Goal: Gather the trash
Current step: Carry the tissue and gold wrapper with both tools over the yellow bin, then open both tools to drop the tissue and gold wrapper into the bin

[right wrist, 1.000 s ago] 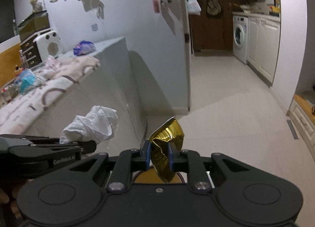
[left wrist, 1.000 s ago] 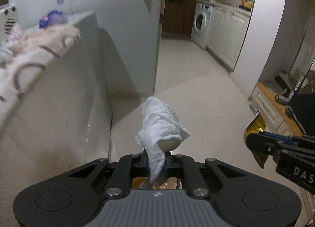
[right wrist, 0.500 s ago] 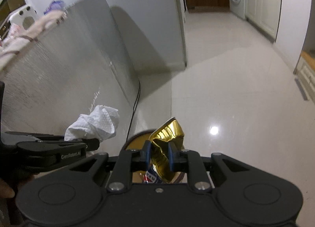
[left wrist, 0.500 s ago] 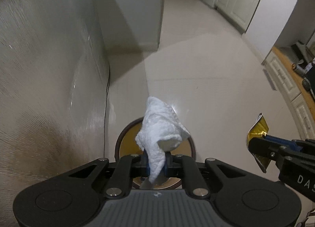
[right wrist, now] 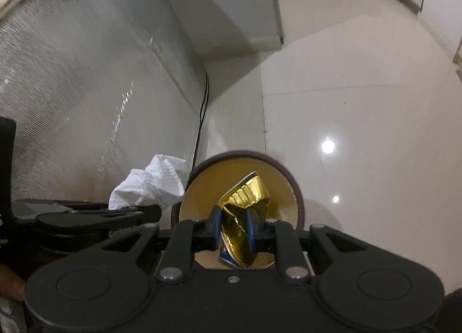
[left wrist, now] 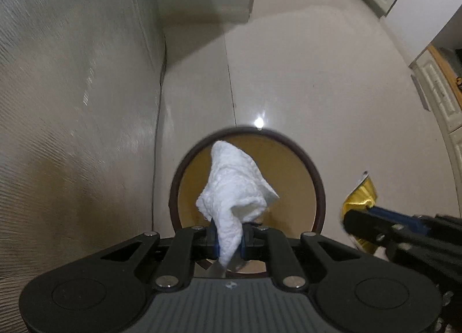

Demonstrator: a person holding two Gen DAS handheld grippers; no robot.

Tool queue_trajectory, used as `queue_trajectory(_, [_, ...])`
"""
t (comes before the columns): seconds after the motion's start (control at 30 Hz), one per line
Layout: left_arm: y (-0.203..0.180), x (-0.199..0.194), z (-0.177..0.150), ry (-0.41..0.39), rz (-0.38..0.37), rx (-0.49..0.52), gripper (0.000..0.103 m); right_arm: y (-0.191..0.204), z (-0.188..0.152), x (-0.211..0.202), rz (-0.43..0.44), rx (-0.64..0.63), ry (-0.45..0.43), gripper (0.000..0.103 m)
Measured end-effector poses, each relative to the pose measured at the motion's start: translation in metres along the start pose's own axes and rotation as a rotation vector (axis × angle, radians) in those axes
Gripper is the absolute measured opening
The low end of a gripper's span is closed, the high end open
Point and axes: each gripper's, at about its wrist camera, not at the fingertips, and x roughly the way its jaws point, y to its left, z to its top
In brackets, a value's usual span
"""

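My left gripper (left wrist: 228,239) is shut on a crumpled white tissue (left wrist: 235,194) and holds it over the open round bin (left wrist: 294,185), which has a dark rim and a tan inside and stands on the floor. My right gripper (right wrist: 233,230) is shut on a crumpled gold foil wrapper (right wrist: 245,203) and holds it over the same bin (right wrist: 277,177). In the right wrist view the tissue (right wrist: 153,185) hangs just left of the bin rim. In the left wrist view the wrapper (left wrist: 359,198) sits just right of the rim.
A tall grey textured panel (left wrist: 72,102) stands close on the left of the bin, with a black cable (right wrist: 202,113) running down its corner. Glossy cream floor tiles (right wrist: 361,102) spread to the right. White cabinets (left wrist: 444,102) line the far right.
Both grippers have tilted down from the room view toward the floor and moved over the bin, which now fills the lower middle of both views. Both keep their hold.
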Motion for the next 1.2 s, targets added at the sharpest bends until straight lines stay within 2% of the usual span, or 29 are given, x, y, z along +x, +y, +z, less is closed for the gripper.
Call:
queue_trajectory(0.1, [0.000,0.022,0.004,0.033,-0.014,0.008,0.013,-0.004,-0.004,0.026,-0.005,0.021,0.043,0.018])
queue_trajectory(0.27, [0.005,0.044,0.018,0.026,-0.038,0.023,0.013,-0.014,-0.005,0.067,-0.014,0.089,0.100,0.018])
queue_trajectory(0.4, [0.009,0.056,0.025,0.000,-0.048,0.038,0.015,-0.017,-0.005,0.090,-0.013,0.113,0.117,0.019])
queue_trajectory(0.5, [0.011,0.066,0.025,0.016,-0.082,0.040,0.019,-0.020,-0.007,0.102,-0.018,0.121,0.119,0.019])
queue_trajectory(0.57, [0.011,0.073,0.025,0.032,-0.070,0.047,0.026,-0.023,-0.007,0.104,-0.024,0.132,0.118,0.019])
queue_trajectory(0.7, [0.014,0.080,0.022,0.065,-0.027,0.078,0.029,-0.026,-0.009,0.108,-0.027,0.157,0.121,0.019])
queue_trajectory(0.77, [0.017,0.081,0.021,0.073,-0.019,0.074,0.038,-0.027,-0.010,0.107,-0.021,0.162,0.119,0.019])
queue_trajectory(0.87, [0.019,0.084,0.019,0.078,-0.002,0.076,0.046,-0.032,-0.012,0.105,0.000,0.179,0.114,0.021])
queue_trajectory(1.03, [0.021,0.086,0.014,0.086,0.020,0.084,0.052,-0.040,-0.018,0.101,-0.023,0.194,0.118,0.036])
queue_trajectory(1.2, [0.023,0.085,0.010,0.097,0.030,0.090,0.053,-0.043,-0.025,0.098,-0.044,0.165,0.143,0.036])
